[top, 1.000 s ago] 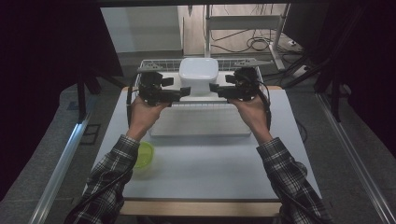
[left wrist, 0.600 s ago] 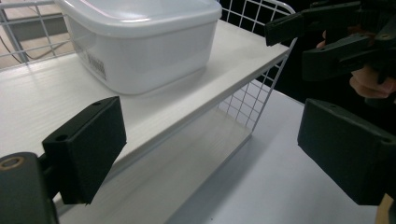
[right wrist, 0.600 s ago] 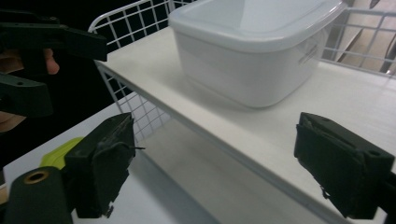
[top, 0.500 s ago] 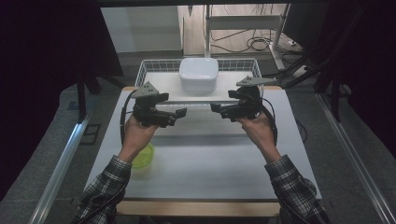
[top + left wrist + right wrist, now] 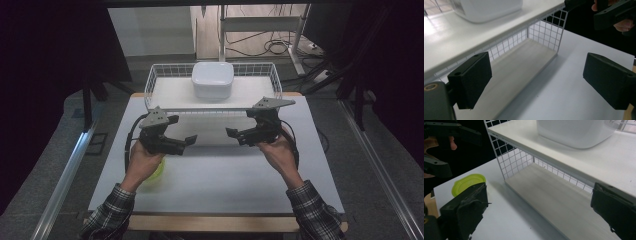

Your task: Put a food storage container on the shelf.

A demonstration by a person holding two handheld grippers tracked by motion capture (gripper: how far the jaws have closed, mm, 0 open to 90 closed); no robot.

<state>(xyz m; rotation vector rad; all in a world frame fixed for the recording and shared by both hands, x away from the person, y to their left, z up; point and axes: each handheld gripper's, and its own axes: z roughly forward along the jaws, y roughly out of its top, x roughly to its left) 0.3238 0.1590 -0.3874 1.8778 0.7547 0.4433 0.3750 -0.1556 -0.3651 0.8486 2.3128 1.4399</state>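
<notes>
Hovering: two tools, left tool (image 5: 191,140) and right tool (image 5: 231,133), both spread, empty | one white container (image 5: 213,80) | one wire rack (image 5: 165,76) | one green lid (image 5: 467,183)

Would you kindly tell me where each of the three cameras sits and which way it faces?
High view: above the person's side, looking forward and down on the table; both forearms, left claw and right claw show.
Left gripper view: rides the left claw, facing the wire rack; its open jaws show, the other hand beyond.
Right gripper view: rides the right claw, facing the rack's lower board; its open jaws show, beside a green lid.
Shared: all three show the white container on the rack's top shelf.
</notes>
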